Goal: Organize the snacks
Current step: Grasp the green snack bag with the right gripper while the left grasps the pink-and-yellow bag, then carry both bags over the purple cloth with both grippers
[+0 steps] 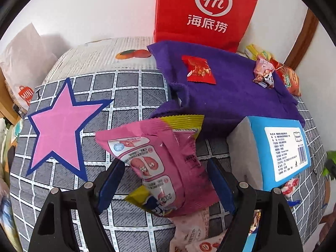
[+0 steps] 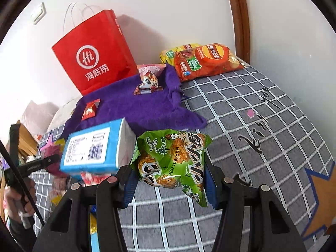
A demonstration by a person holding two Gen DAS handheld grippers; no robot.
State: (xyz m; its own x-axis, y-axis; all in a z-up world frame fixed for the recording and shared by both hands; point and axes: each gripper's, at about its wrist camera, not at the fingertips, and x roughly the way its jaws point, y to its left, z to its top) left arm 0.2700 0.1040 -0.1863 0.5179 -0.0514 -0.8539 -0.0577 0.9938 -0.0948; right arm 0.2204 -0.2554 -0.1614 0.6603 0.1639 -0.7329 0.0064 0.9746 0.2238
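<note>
A pink and yellow snack bag (image 1: pixel 168 163) lies on a pile of small pale packets (image 1: pixel 193 229), between the blue pads of my left gripper (image 1: pixel 166 166). The jaws stand wide on either side and the pads do not visibly press on it. My right gripper (image 2: pixel 169 168) is shut on a crumpled green snack bag (image 2: pixel 172 159) and holds it above the grey checked bedspread (image 2: pixel 241 115). On a purple cloth (image 1: pixel 231 92) (image 2: pixel 136 105) lie a small red packet (image 1: pixel 198 69) (image 2: pixel 90 109) and a pink wrapped snack (image 1: pixel 264 73) (image 2: pixel 148 83).
A red paper bag (image 1: pixel 205 10) (image 2: pixel 94 56) stands against the wall behind the cloth. A blue box (image 1: pixel 279 147) (image 2: pixel 94 147) lies between the two grippers. An orange chips bag (image 2: pixel 208 61) and a yellow bag (image 2: pixel 168 54) lie at the back. A pink star (image 1: pixel 61 126) marks the spread.
</note>
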